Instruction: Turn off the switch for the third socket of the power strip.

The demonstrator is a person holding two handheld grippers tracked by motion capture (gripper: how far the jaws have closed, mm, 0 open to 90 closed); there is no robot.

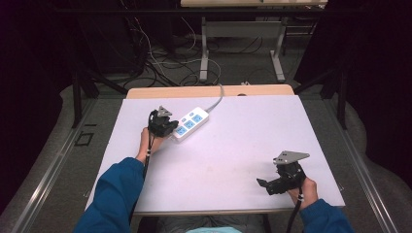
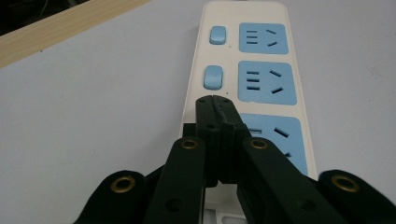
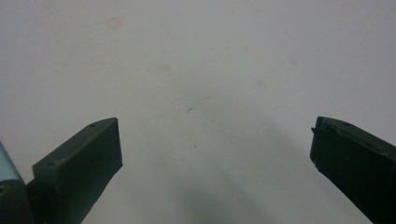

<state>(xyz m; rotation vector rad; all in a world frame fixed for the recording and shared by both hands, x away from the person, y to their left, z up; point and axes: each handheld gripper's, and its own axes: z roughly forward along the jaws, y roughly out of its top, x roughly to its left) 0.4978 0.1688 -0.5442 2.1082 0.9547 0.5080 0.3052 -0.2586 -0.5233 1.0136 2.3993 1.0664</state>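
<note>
A white power strip (image 1: 190, 124) with blue sockets and blue switches lies at the back left of the white table top (image 1: 233, 150). My left gripper (image 1: 171, 127) is shut with nothing between its jaws, its tip over the strip's near end. In the left gripper view the closed tip (image 2: 214, 100) sits just below the middle switch (image 2: 213, 77), over the nearest socket (image 2: 275, 140). My right gripper (image 1: 265, 185) is open above the bare table at the front right, jaws pointing left. Its two jaws stand wide apart in the right gripper view (image 3: 215, 140).
The strip's grey cable (image 1: 216, 102) runs off the back edge of the table. A wooden strip (image 1: 209, 91) borders the far edge. Beyond it stand a table frame (image 1: 240, 48) and tangled cables (image 1: 160, 63) on the floor.
</note>
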